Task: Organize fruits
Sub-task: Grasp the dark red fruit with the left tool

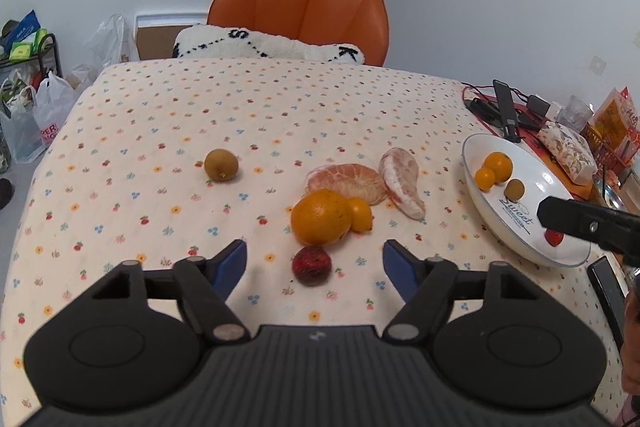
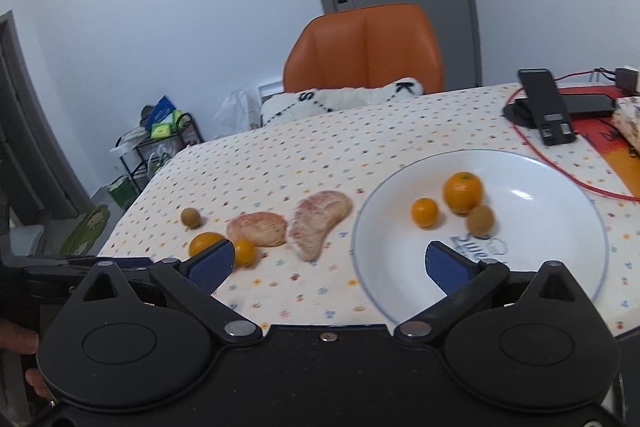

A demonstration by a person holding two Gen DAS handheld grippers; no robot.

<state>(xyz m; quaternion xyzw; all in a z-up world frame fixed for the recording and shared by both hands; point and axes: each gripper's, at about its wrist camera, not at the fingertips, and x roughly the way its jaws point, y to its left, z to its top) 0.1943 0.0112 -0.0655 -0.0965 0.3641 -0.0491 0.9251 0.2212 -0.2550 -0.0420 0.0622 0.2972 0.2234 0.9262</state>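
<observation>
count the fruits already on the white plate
4: a larger orange, a small orange to its left, a brown kiwi just in front, and a red fruit near the plate rim, mostly hidden behind the right gripper. More could be hidden there.

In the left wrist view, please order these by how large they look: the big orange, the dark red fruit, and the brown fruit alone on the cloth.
1. big orange, clearly the largest.
2. dark red fruit.
3. brown fruit.
The last two look close, and the red one lies nearer the camera, so their order is unsure.
</observation>
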